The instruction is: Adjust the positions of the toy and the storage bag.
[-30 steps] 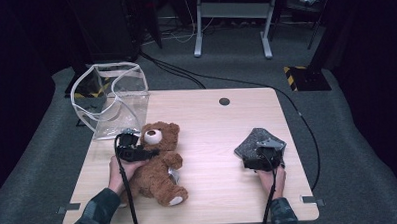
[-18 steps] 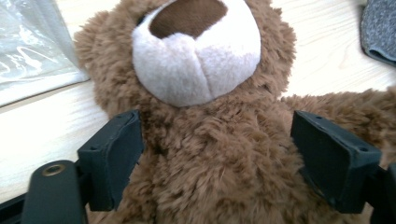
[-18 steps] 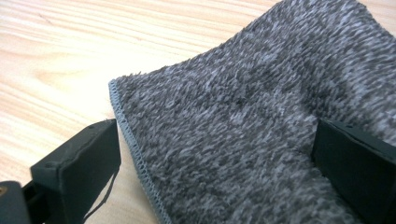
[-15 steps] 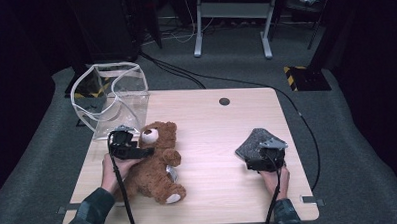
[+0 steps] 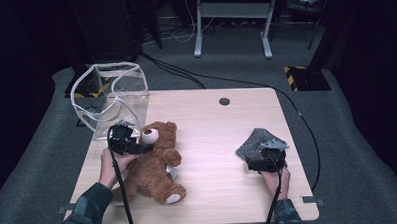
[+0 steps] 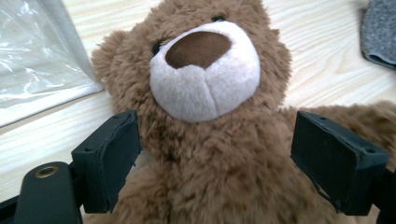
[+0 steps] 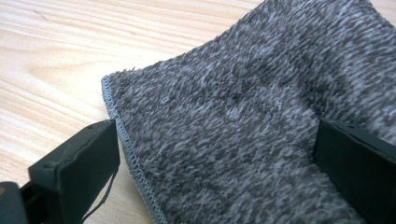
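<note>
One teddy bear (image 5: 156, 163), one grey cloth (image 5: 257, 142), one clear bag (image 5: 111, 95)

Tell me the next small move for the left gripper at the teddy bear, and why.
Probably close the left gripper on the teddy bear. Its jaws have just been opening and now stand wide on either side of the bear's neck below the muzzle, the fingers at the fur but not squeezing it, so the bear lies loose on the table.
</note>
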`<state>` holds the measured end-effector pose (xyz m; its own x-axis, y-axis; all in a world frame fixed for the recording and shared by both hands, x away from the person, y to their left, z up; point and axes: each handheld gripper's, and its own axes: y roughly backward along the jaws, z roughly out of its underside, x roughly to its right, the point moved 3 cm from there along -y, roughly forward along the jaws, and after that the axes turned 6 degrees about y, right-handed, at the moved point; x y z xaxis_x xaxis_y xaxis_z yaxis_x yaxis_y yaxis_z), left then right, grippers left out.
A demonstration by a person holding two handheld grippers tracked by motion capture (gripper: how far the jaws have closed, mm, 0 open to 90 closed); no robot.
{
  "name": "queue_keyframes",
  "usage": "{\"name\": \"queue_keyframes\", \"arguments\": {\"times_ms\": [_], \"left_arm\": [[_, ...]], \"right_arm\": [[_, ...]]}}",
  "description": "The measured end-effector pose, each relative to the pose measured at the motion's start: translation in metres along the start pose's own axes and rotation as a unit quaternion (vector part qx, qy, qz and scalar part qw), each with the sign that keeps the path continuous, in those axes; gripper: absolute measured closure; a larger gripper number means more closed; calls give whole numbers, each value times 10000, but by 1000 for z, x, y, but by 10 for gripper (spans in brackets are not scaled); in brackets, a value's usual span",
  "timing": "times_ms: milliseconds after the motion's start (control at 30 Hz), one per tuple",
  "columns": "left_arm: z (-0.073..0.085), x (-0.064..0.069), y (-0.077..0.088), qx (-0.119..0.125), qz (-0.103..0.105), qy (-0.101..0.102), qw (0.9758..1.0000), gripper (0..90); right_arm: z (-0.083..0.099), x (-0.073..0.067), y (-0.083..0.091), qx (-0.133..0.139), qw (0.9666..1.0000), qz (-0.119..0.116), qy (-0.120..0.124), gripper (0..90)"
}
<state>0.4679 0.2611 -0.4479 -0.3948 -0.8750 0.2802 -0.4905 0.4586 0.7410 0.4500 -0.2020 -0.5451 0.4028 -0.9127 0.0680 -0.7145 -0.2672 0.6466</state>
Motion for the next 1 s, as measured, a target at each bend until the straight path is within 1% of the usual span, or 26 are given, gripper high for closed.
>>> {"name": "queue_keyframes", "arguments": {"times_ms": [33,67,133,167,200,233,267,300,333,433,467,500,600,667,733,767,800,833,967,1000], "left_arm": [[-1,1,-3,-84,-19,5,10000,151],[-1,1,-6,-120,-44,1,9999,152],[0,0,-15,-232,-9,101,9997,157],[1,0,-18,-257,-53,132,9996,170],[2,-2,-20,-320,-38,98,9994,193],[4,-3,-22,-348,14,129,9993,213],[6,-3,-24,-342,-10,141,9993,212],[9,-5,-25,-340,23,153,9993,214],[11,-5,-25,-359,80,176,9992,228],[16,-5,-25,-342,115,130,9993,320],[17,-4,-24,-357,105,114,9992,355],[18,-4,-24,-349,100,94,9993,377],[20,-4,-21,-347,73,55,9994,437],[23,-6,-20,-293,60,86,9995,448],[25,-7,-18,-263,89,166,9995,448],[26,-9,-17,-270,91,152,9995,449],[28,-10,-15,-268,93,156,9995,448],[29,-10,-14,-269,65,147,9995,448],[35,-12,-8,-242,70,167,9995,447],[36,-12,-6,-279,89,148,9995,447]], "right_arm": [[0,-1,0,-8,10000,10,8,3],[0,-1,0,-14,10000,21,35,3],[0,-2,-1,-33,10000,62,69,3],[0,-2,-1,-55,9999,73,78,3],[0,-2,-1,-72,9999,81,83,3],[0,-3,-1,-72,9999,75,78,4],[0,-3,-1,-65,9999,81,75,4],[0,-3,-1,-66,9999,97,92,5],[0,-3,-1,-63,9999,97,95,7],[0,-3,-2,-59,9998,113,160,8],[0,-3,-2,-67,9998,124,150,8],[0,-4,-2,-66,9998,122,114,8],[0,-4,-2,-66,9998,129,105,8],[0,-3,-2,-66,9998,139,145,8],[0,-3,-2,-71,9997,135,175,8],[0,-3,-2,-73,9997,137,174,8],[0,-4,-2,-62,9998,132,104,8],[0,-4,-2,-72,9998,150,112,8],[0,-4,-2,-69,9998,151,112,8],[0,-4,-2,-63,9998,154,122,8]]}}
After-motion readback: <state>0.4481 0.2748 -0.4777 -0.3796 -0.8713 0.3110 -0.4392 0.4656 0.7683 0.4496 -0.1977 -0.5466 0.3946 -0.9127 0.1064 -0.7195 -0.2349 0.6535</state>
